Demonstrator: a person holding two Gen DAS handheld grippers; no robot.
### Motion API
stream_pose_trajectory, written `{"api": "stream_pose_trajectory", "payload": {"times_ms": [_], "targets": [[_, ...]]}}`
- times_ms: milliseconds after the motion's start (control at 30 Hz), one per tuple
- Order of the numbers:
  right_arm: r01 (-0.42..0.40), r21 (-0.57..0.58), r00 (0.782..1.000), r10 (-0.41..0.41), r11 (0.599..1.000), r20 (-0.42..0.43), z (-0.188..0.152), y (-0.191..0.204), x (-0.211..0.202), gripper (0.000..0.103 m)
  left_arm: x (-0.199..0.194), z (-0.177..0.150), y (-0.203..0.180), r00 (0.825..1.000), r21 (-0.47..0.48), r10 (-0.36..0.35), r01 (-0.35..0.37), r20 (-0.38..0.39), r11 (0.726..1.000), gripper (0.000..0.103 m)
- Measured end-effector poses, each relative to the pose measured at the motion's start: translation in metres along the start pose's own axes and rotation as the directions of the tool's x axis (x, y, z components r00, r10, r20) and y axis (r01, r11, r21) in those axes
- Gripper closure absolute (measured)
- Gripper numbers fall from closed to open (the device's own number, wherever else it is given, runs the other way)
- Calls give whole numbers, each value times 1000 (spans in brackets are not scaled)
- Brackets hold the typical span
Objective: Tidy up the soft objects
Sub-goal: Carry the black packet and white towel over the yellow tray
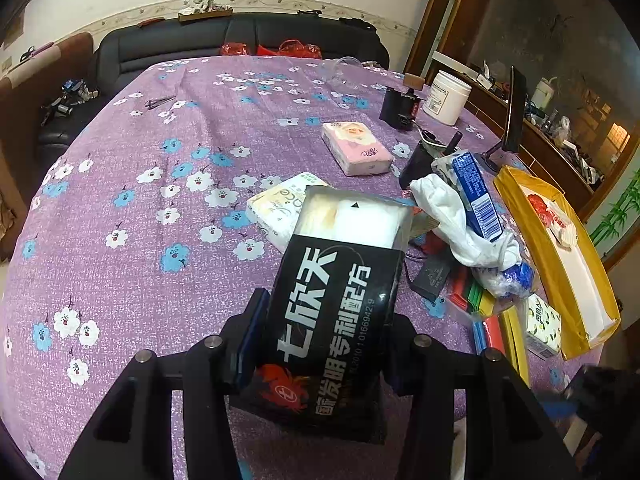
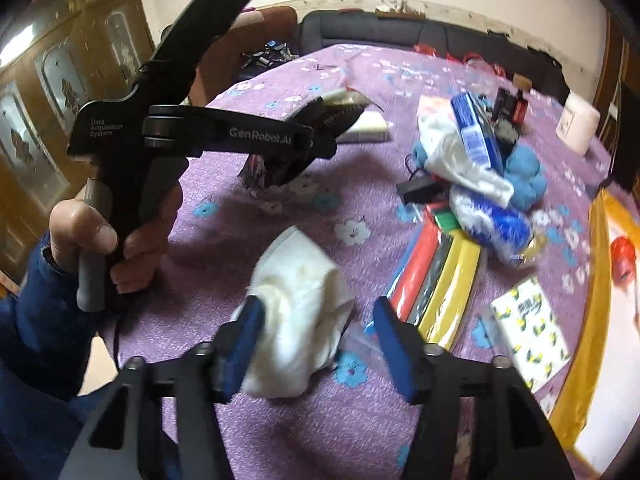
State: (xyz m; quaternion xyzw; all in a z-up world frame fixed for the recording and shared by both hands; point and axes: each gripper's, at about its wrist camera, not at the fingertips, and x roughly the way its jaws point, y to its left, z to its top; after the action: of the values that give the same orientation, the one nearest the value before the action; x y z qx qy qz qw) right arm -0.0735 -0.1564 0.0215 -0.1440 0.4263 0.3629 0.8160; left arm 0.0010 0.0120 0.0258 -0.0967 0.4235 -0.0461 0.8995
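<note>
My left gripper (image 1: 324, 336) is shut on a black soft pack with white Chinese print (image 1: 332, 312) and holds it above the purple flowered tablecloth (image 1: 160, 200). In the right wrist view the same left gripper (image 2: 320, 136) shows at upper left, held by a hand, with the pack (image 2: 344, 108) in it. My right gripper (image 2: 316, 340) is open; a white crumpled cloth bundle (image 2: 300, 308) lies between its fingers, against the left pad (image 2: 248, 332). A pink tissue pack (image 1: 356, 146) and a yellow-white tissue pack (image 1: 276, 208) lie mid-table.
A heap of a white bag, blue box and blue yarn (image 2: 480, 160) sits right of centre, with coloured foam strips (image 2: 440, 272) beside it. A lemon-print tissue pack (image 2: 528, 336), a yellow box (image 1: 560, 256), a white jar (image 1: 446, 98) and a dark sofa (image 1: 240, 40) are around.
</note>
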Motion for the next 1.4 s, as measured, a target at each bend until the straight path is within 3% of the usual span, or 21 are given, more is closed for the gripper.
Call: {"api": "stream_pose_trajectory", "payload": {"times_ms": [167,233,300,333,500,700,1067,1400], "targets": [[-54,-11,999,54,998,-6,3,3,16,41,0,0,-1,1000,5,2,-2,1,1000,56],[-69,-2,997,69,998,-30,0,8,25,65,0,0,-1,1000,4,5,-5,-1,1000,56],[-75,29,997,76,997,-15,-2,7,27,80,0,-1,-2,1000,7,8,-8,2,1000,56],[-84,43,996,85,996,-9,-3,4,26,81,-1,-1,-3,1000,10,10,-10,9,1000,56],[-45,139,991,27,989,129,0,-13,-11,81,-12,-2,-9,996,40,45,-48,74,998,55],[-26,314,980,-37,949,195,-5,-50,-41,81,-28,-7,-26,974,74,155,-169,167,983,55],[-11,369,959,-95,929,267,-18,-71,-72,81,-47,-20,-65,933,124,258,-296,250,947,55],[-31,431,937,-124,902,325,-37,-96,-99,81,-51,-22,-109,920,200,263,-327,290,924,55]]}}
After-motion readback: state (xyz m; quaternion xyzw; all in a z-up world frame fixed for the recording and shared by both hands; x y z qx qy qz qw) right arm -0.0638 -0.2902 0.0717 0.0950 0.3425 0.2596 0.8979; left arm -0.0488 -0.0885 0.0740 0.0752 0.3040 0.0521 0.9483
